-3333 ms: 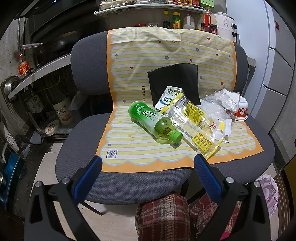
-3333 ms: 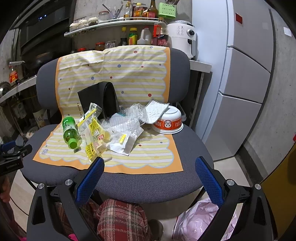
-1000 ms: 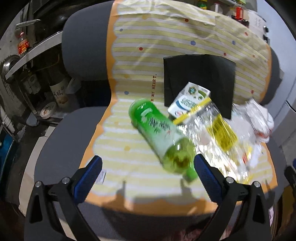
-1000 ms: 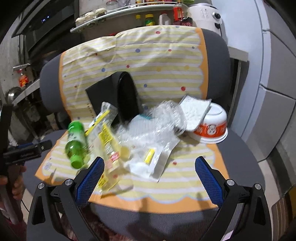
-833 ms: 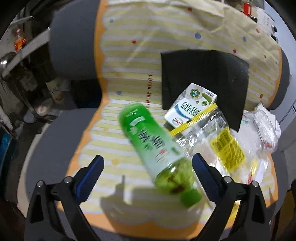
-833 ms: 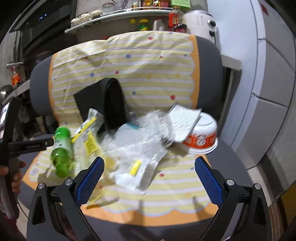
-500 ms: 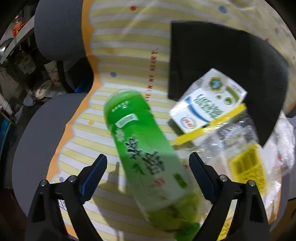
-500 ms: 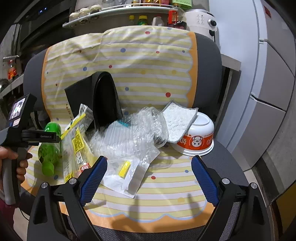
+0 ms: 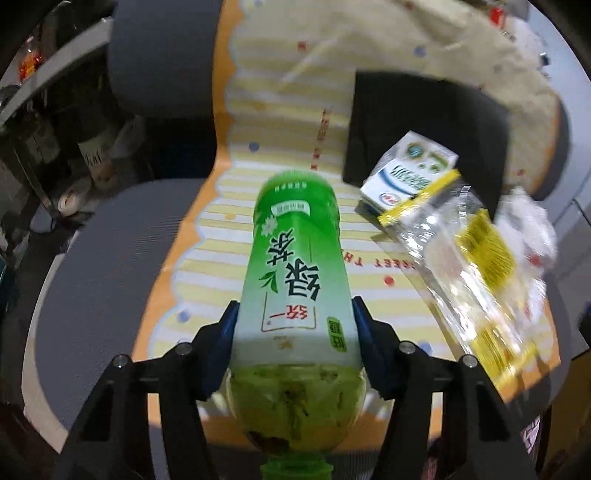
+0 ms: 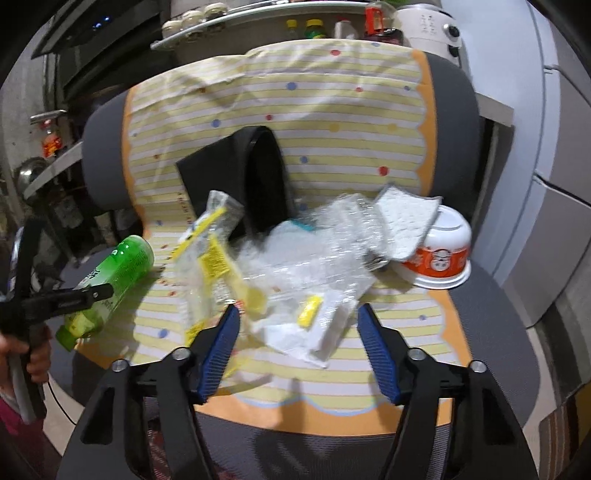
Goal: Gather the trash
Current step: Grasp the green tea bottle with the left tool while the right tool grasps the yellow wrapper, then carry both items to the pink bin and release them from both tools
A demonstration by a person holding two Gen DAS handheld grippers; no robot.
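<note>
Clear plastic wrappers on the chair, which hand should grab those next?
Right. Its tongs are empty, closing just before the wrappers, while the left tongs already flank the green bottle.

Grey office chair (image 10: 491, 295) seen, seat and backrest draped with yellow-striped mat (image 10: 332, 107), orange-bordered, dotted. Black folded item (image 10: 258, 184) leaned against backrest on mat. Curved shelf (image 10: 258, 18) seen behind chair, loaded with jars and bottles (image 10: 314, 27). White appliance (image 10: 432, 26) stood at shelf's right end. Pale cabinet fronts (image 10: 565, 147) seen at right. Dark cluttered racks (image 9: 55, 122) seen left of chair, details blurred. Red-labelled bottle (image 10: 51, 142) noted at far left.
</note>
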